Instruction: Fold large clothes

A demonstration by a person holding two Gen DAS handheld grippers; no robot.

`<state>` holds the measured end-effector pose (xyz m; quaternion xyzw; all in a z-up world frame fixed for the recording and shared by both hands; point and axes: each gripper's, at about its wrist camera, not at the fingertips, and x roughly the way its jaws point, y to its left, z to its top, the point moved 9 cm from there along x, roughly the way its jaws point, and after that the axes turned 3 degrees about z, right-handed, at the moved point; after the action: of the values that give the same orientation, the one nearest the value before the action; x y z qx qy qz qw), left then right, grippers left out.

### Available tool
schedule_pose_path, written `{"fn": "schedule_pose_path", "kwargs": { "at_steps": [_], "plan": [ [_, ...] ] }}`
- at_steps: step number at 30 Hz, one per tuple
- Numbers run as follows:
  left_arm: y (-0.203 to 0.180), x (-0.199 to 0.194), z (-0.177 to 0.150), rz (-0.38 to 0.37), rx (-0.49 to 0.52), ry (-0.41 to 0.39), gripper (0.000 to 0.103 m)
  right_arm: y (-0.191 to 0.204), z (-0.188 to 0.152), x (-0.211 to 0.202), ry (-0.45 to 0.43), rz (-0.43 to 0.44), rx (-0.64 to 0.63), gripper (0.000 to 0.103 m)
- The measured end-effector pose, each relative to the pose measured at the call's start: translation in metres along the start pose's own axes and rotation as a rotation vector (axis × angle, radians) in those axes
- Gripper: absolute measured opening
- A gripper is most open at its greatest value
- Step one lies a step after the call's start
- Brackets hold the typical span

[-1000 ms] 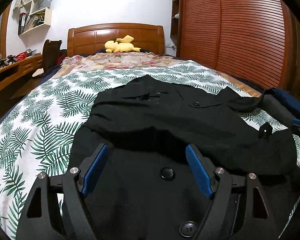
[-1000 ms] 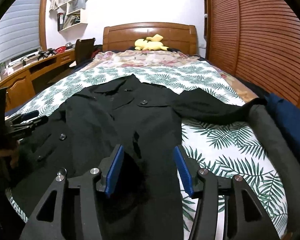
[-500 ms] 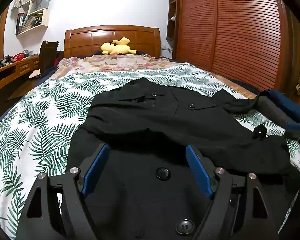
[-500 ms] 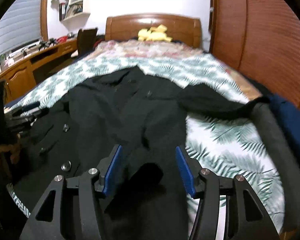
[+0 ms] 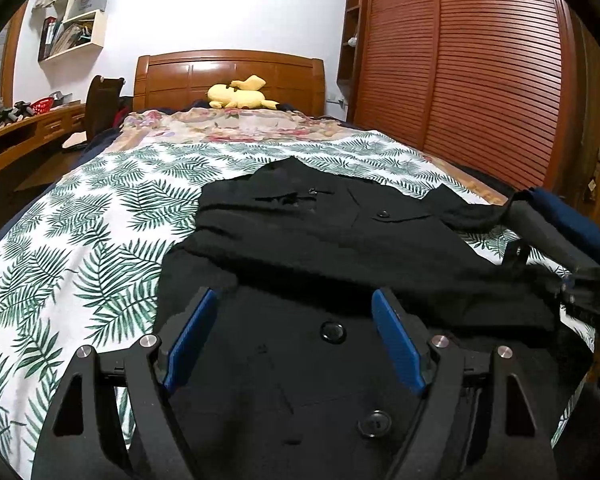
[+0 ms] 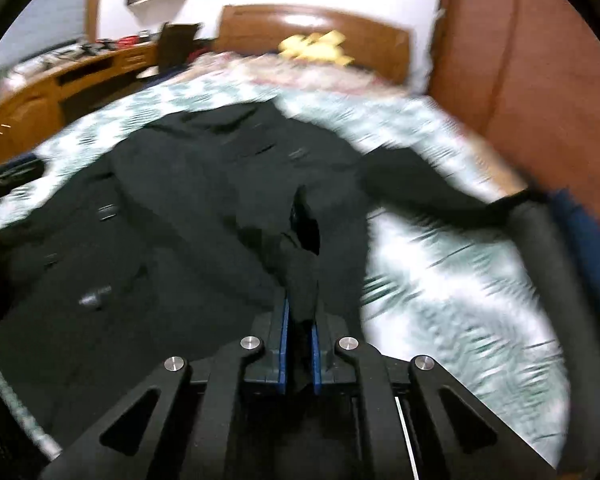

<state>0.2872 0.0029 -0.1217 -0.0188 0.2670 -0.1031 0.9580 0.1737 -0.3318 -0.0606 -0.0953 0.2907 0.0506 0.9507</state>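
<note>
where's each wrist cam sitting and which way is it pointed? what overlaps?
Left wrist: low over the black coat near its hem, facing the headboard; left gripper open over the cloth, its blue fingers spread wide.
Right wrist: blurred, over the coat's right side, facing the same way; right gripper shut on a fold of the coat.
Shared: coat, leaf-print bedspread, yellow plush toy, wooden wardrobe.

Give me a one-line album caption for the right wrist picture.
Right gripper pinches a fold of the black coat on the bed.
</note>
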Motion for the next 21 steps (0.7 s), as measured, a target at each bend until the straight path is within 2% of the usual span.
{"fn": "schedule_pose_path", "kwargs": {
  "at_steps": [1, 3, 6, 8, 11, 17, 21],
  "plan": [
    [0.001, -0.002, 0.000, 0.002, -0.002, -0.001, 0.080, -0.007, 0.004, 0.001, -0.012, -0.031, 0.003, 0.008],
    [0.005, -0.006, -0.001, 0.009, -0.007, -0.004, 0.080, -0.015, 0.006, 0.008, 0.007, -0.039, 0.023, 0.009],
    [0.009, -0.010, -0.002, 0.020, -0.011, -0.004, 0.080, -0.025, 0.009, 0.018, 0.028, -0.042, 0.051, 0.025],
    [0.011, -0.013, -0.004, 0.029, -0.009, -0.002, 0.080, -0.028, 0.014, 0.015, 0.016, -0.072, 0.047, 0.033],
    [0.013, -0.016, -0.006, 0.039, -0.004, 0.004, 0.080, -0.028, 0.023, 0.012, -0.018, -0.062, 0.071, 0.048],
    [0.009, -0.017, -0.012, 0.049, 0.021, 0.017, 0.080, -0.012, 0.029, 0.014, -0.054, 0.032, 0.059, 0.048],
    [0.006, -0.016, -0.011, 0.044, 0.031, 0.020, 0.080, -0.002, 0.031, 0.037, -0.036, 0.123, 0.040, 0.048]
  ]
}}
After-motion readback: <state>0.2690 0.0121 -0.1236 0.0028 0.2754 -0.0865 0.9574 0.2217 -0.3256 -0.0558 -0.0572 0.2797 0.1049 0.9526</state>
